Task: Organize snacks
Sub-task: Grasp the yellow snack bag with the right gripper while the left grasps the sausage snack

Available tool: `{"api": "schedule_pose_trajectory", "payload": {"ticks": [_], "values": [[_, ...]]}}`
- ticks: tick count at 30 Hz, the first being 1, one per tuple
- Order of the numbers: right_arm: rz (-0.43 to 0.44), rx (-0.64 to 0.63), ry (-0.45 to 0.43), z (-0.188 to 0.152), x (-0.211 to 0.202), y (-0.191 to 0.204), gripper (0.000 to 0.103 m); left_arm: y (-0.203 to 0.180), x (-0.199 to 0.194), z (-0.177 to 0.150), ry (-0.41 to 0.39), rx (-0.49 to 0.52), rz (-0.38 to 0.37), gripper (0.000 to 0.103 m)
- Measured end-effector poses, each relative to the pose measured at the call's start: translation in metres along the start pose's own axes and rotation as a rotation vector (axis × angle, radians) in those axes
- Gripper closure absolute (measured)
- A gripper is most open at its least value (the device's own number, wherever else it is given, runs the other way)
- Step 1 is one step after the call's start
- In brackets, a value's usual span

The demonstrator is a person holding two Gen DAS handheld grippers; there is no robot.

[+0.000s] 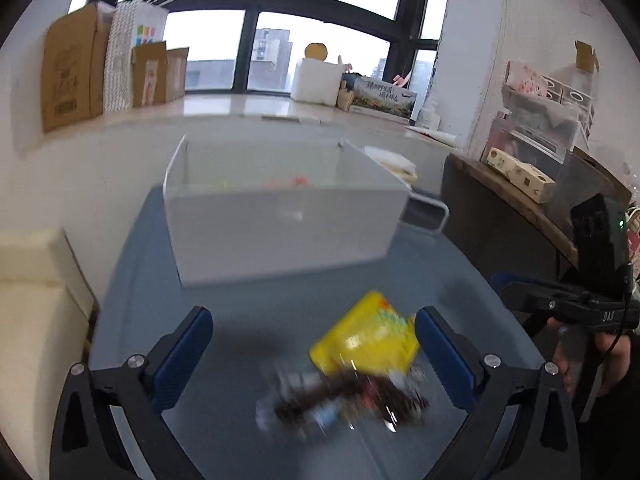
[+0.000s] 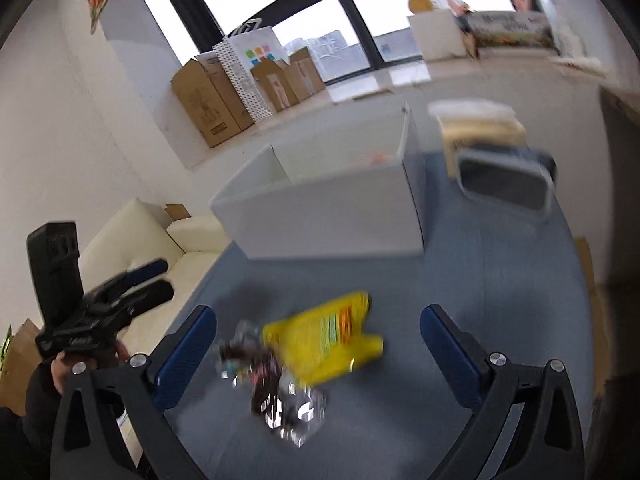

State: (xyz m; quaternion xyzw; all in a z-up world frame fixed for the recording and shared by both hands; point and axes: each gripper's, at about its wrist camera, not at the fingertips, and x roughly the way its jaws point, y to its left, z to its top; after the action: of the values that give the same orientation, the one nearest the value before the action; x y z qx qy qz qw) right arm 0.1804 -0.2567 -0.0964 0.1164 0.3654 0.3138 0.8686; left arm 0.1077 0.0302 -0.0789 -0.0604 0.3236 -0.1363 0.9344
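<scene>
From the left wrist view, the left gripper (image 1: 314, 344) stands with its blue-padded fingers (image 1: 182, 356) spread wide above the blue-grey table (image 1: 240, 320), holding nothing. Between them, nearer the right finger, lies the yellow snack bag (image 1: 366, 336), blurred, with a dark crinkly packet (image 1: 344, 398) touching its near edge; the printing on both is too smeared to read. Beyond them the white bin (image 1: 280, 232) sits open-topped on the table, with faint orange and green shapes inside that cannot be made out. Only this view shows the dark side table (image 1: 500, 220) at right carrying a cream carton (image 1: 516, 174), and the right gripper (image 1: 532, 294) seen side-on, where its opening cannot be judged. The right wrist view settles that: the right gripper (image 2: 318, 344) also has its fingers (image 2: 188, 354) wide apart and empty over the table (image 2: 480, 280). Here the yellow snack bag (image 2: 326, 344) lies flat between the fingers, tilted, with a multicoloured printed patch on its face, and the dark crinkly packet (image 2: 272, 384) shows silvery foil glints at its near-left corner. The white bin (image 2: 328, 216) stands behind them, well apart. This view alone shows a grey-rimmed tray (image 2: 504, 184) right of the bin, a cream sofa (image 2: 132, 240) at left, and the left gripper (image 2: 148, 280) from the side, gripped by a hand (image 2: 64, 364).
</scene>
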Motion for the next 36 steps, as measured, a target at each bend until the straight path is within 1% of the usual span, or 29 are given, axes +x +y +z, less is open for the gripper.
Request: {"api": "schedule_pose_trajectory", "payload": {"ticks": [1, 3, 4, 5, 7, 9, 12, 17, 18, 19, 20, 21, 22, 23, 24, 26, 27, 28, 29, 31, 32, 33, 36], "values": [[0.014, 0.009, 0.018, -0.011, 0.001, -0.001, 0.000, -0.005, -0.004, -0.010, 0.003, 0.003, -0.002, 0.000], [-0.008, 0.030, 0.045, -0.024, 0.004, -0.002, 0.000, -0.010, -0.009, -0.017, 0.000, 0.007, -0.003, 0.000], [-0.018, 0.068, 0.062, -0.031, 0.009, -0.005, 0.000, -0.011, -0.012, -0.020, -0.002, 0.007, -0.007, 0.000], [0.000, 0.104, 0.081, -0.036, 0.014, -0.009, 0.000, -0.012, -0.014, -0.021, -0.003, 0.007, -0.012, 0.000], [0.030, 0.152, 0.088, -0.040, 0.024, -0.011, 0.000, -0.012, -0.018, -0.020, -0.012, 0.001, -0.011, 0.000], [0.019, 0.173, 0.087, -0.040, 0.033, -0.010, 0.000, -0.009, -0.021, -0.022, -0.015, -0.002, -0.017, 0.000], [-0.054, 0.170, 0.106, -0.036, 0.056, -0.006, 0.000, -0.003, -0.025, -0.025, -0.017, -0.007, -0.009, 0.000], [-0.142, 0.176, 0.118, -0.032, 0.091, -0.003, 0.000, 0.015, -0.023, -0.033, -0.003, -0.041, -0.008, 0.000], [-0.163, 0.155, 0.105, -0.031, 0.095, 0.001, 0.000, 0.019, -0.021, -0.034, 0.001, -0.049, -0.008, 0.000], [-0.168, 0.142, 0.114, -0.029, 0.101, 0.005, 0.001, 0.023, -0.019, -0.035, 0.005, -0.057, -0.006, 0.000], [-0.191, 0.116, 0.111, -0.028, 0.105, 0.009, 0.002, 0.025, -0.016, -0.035, 0.008, -0.062, -0.002, 0.000], [-0.217, 0.092, 0.121, -0.027, 0.109, 0.013, 0.007, 0.028, -0.013, -0.036, 0.014, -0.067, 0.001, 0.000], [-0.265, 0.055, 0.132, -0.026, 0.114, 0.018, 0.013, 0.030, -0.011, -0.037, 0.018, -0.071, 0.001, 0.000], [-0.287, 0.036, 0.135, -0.026, 0.117, 0.021, 0.017, 0.032, -0.010, -0.038, 0.018, -0.077, -0.002, 0.000], [-0.288, 0.023, 0.135, -0.026, 0.118, 0.023, 0.035, 0.033, -0.009, -0.039, 0.018, -0.080, -0.007, 0.000], [-0.269, 0.006, 0.134, -0.025, 0.121, 0.025, 0.038, 0.035, -0.005, -0.042, 0.028, -0.085, -0.012, 0.000], [-0.265, 0.008, 0.131, -0.025, 0.121, 0.024, 0.045, 0.035, -0.003, -0.042, 0.031, -0.086, -0.012, 0.000], [-0.238, 0.014, 0.135, -0.023, 0.122, 0.022, 0.056, 0.036, -0.001, -0.044, 0.036, -0.089, -0.017, 0.000], [-0.205, 0.029, 0.141, -0.022, 0.122, 0.021, 0.059, 0.036, 0.000, -0.045, 0.037, -0.090, -0.018, 0.000], [-0.169, 0.051, 0.143, -0.019, 0.121, 0.018, 0.066, 0.036, 0.001, -0.046, 0.038, -0.093, -0.019, 0.000], [-0.151, 0.047, 0.135, -0.017, 0.118, 0.020, 0.067, 0.036, 0.001, -0.046, 0.037, -0.092, -0.021, 0.000], [-0.137, 0.037, 0.124, -0.015, 0.115, 0.023, 0.073, 0.036, 0.001, -0.045, 0.036, -0.092, -0.019, 0.000], [-0.139, -0.017, 0.083, -0.004, 0.101, 0.036, 0.076, 0.033, 0.001, -0.044, 0.035, -0.084, -0.021, 0.000]]}}
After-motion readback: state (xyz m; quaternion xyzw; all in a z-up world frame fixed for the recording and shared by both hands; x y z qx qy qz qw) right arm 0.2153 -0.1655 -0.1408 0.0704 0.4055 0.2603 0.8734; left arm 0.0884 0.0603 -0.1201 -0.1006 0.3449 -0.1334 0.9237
